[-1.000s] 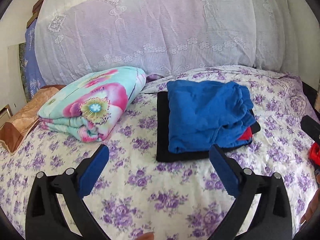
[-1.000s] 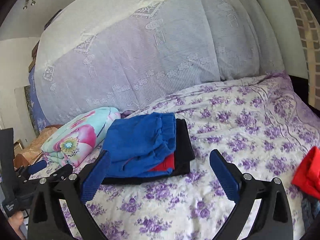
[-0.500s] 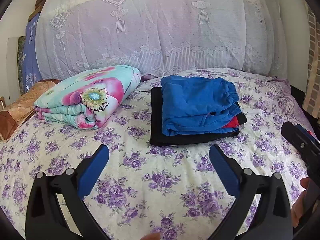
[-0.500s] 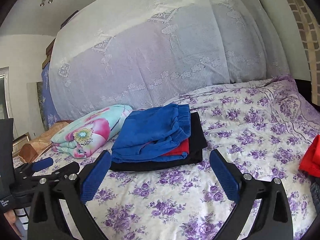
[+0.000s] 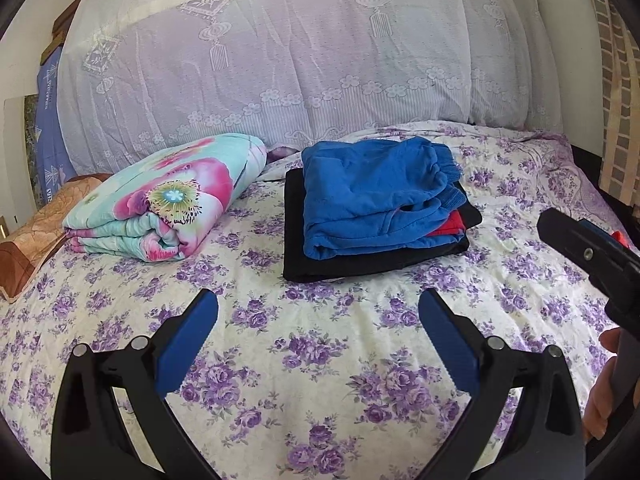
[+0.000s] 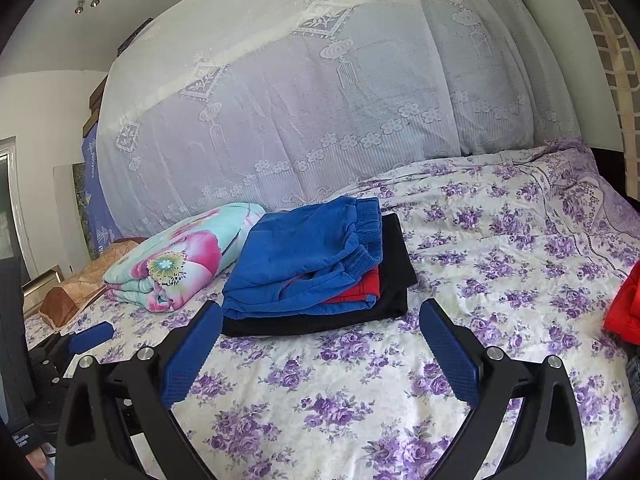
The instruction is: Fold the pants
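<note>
With both the left hand-held gripper (image 5: 318, 324) and the right hand-held gripper (image 6: 320, 334) hovering spread and empty, the blue pants (image 5: 376, 196) are lying folded atop a stack (image 5: 320, 264) mid-bed (image 5: 320, 360), while a red garment (image 6: 626, 300) is seemingly awaiting folding.

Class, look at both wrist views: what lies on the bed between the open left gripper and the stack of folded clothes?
Only bare floral bedsheet separates the left gripper from the stack of folded clothes, shown clearest in the left wrist view.

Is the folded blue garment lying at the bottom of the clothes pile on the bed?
No, the folded blue garment lies on top, above a red piece and a black garment.
</note>
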Demonstrator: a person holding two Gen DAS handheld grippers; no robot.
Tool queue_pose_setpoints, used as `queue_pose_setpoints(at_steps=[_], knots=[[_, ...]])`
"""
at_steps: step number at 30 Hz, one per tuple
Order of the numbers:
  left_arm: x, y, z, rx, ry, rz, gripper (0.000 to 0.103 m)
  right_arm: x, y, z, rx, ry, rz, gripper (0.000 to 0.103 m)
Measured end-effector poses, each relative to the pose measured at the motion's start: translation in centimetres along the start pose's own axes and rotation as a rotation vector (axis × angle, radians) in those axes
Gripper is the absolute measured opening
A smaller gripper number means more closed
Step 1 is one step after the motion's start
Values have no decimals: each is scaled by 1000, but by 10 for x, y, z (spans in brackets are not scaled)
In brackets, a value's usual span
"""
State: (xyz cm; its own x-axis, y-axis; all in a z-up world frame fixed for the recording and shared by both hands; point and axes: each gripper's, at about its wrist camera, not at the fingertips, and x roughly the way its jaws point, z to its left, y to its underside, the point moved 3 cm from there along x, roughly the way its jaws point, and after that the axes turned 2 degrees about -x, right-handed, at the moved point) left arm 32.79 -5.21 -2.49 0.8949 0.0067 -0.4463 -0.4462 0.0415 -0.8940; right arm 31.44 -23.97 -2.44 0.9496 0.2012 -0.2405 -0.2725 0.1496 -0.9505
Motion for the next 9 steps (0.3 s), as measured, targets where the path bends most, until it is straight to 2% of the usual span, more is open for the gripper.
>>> queue_pose_setpoints(at_steps=[9], knots=[[4,-1,1,-10,16,17,98,1,-1,-1,1,-1,0,99]])
